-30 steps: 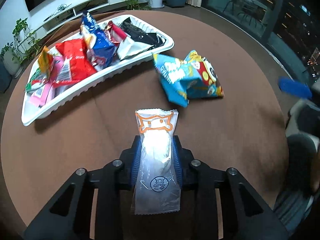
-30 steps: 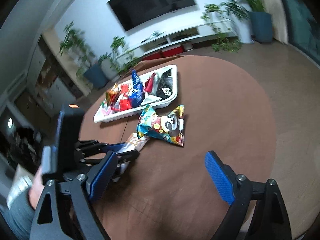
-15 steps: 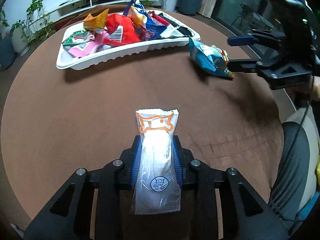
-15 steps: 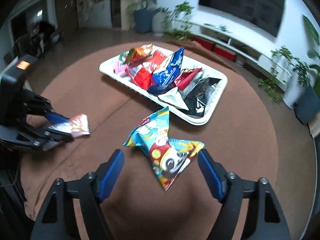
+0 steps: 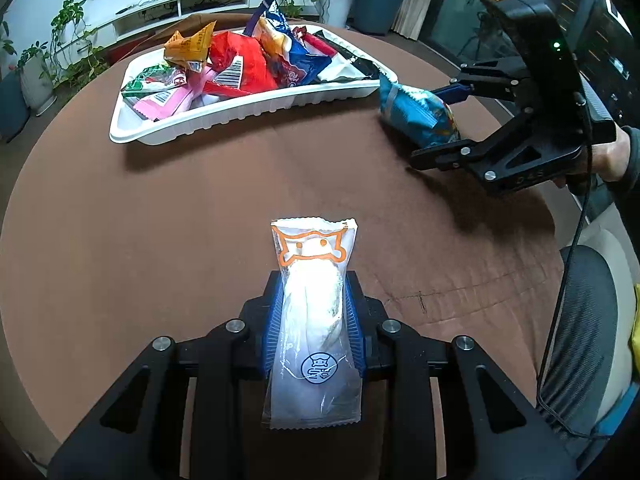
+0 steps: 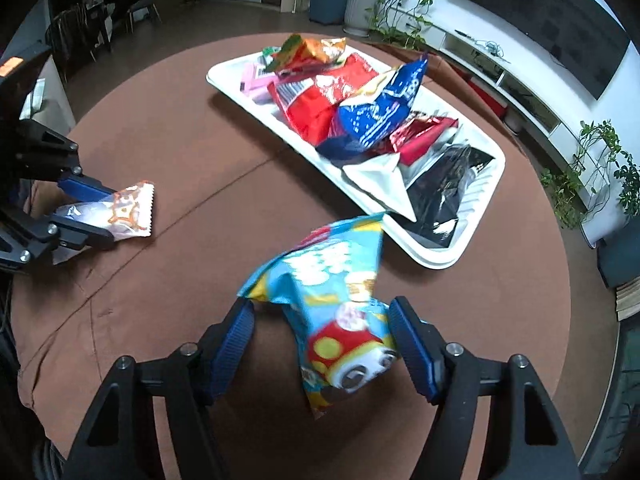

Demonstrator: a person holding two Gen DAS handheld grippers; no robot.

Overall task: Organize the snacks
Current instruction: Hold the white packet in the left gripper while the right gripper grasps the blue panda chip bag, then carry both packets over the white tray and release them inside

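A white snack packet (image 5: 312, 276) with an orange drawing sticks forward out of my left gripper (image 5: 314, 292), which is shut on its middle above the brown table (image 5: 160, 220). The right wrist view shows the same packet (image 6: 128, 208) in the left gripper (image 6: 116, 214) at the left. My right gripper (image 6: 322, 316) straddles a light blue cartoon snack bag (image 6: 332, 280) lying on the table. Its jaws are closing; the pads are at the bag's edges without clearly squeezing it. From the left wrist view, the right gripper (image 5: 426, 124) and blue bag (image 5: 416, 116) lie beside the tray's right end.
A white tray (image 5: 248, 114) piled with several snack bags stands at the table's far side, also visible as the tray (image 6: 460, 256) just beyond the blue bag. A person's hand (image 5: 608, 156) holds the right gripper. A mesh chair (image 5: 580, 320) is at the right edge.
My right gripper has rolled, swung over and come down around the blue bag, its jaws narrowing. My left gripper shifted across the table with the white packet still held.
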